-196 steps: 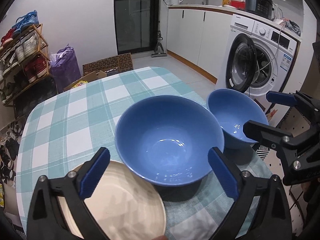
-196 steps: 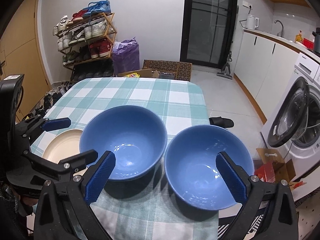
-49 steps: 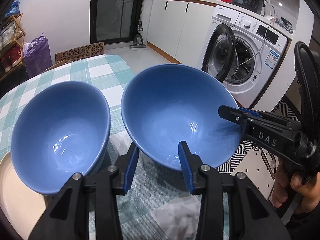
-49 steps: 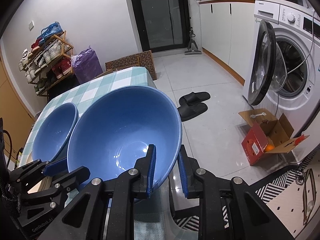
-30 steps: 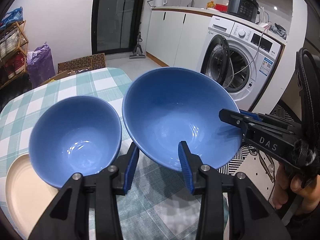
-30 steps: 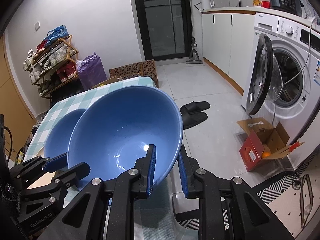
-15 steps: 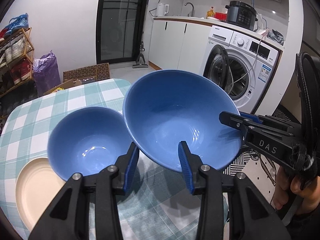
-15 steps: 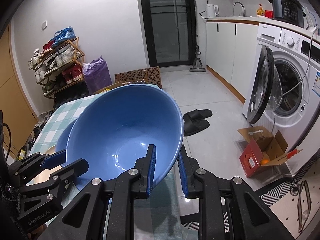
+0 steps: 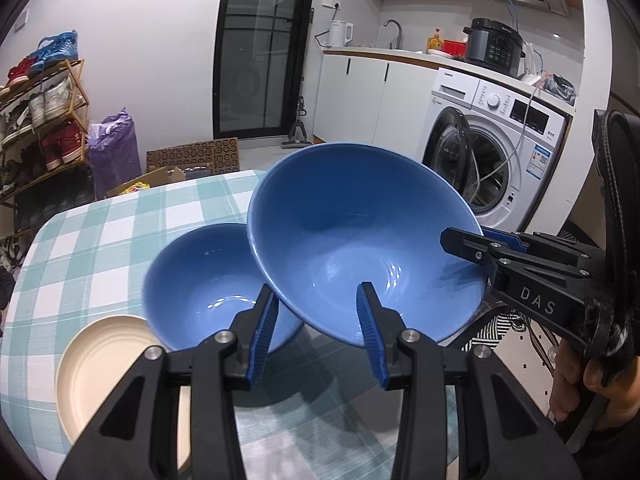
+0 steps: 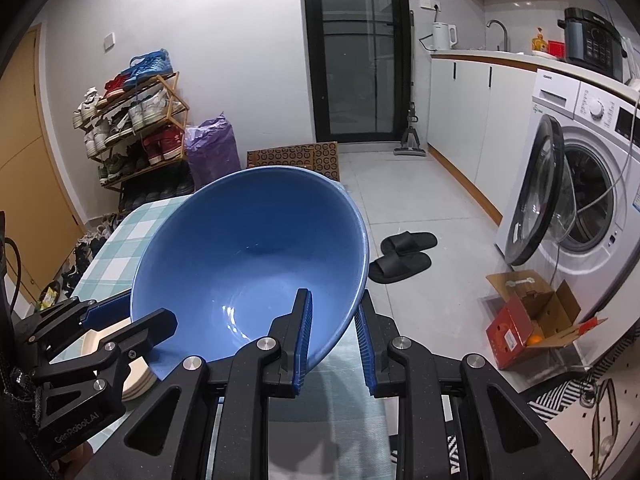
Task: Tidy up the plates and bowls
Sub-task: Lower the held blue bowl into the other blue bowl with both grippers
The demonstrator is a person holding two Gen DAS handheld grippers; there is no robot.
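Both grippers hold one blue bowl (image 9: 360,240) in the air, tilted, above the checked table (image 9: 100,232). My left gripper (image 9: 316,328) is shut on its near rim. My right gripper (image 10: 332,336) is shut on its right rim; the held bowl fills the right wrist view (image 10: 248,264). The right gripper also shows at the right of the left wrist view (image 9: 480,244). A second blue bowl (image 9: 204,284) rests on the table below and to the left. A cream plate (image 9: 100,364) lies beside it at the near left.
The table's right edge drops to the floor, where slippers (image 10: 404,256) and an open cardboard box (image 10: 532,320) lie. A washing machine (image 9: 496,152) with its door open stands to the right. A shoe rack (image 10: 132,120) stands beyond the table.
The held bowl has risen higher above the table with both grippers on it, and sits more to the left, partly over the second bowl. More table and plate show below.
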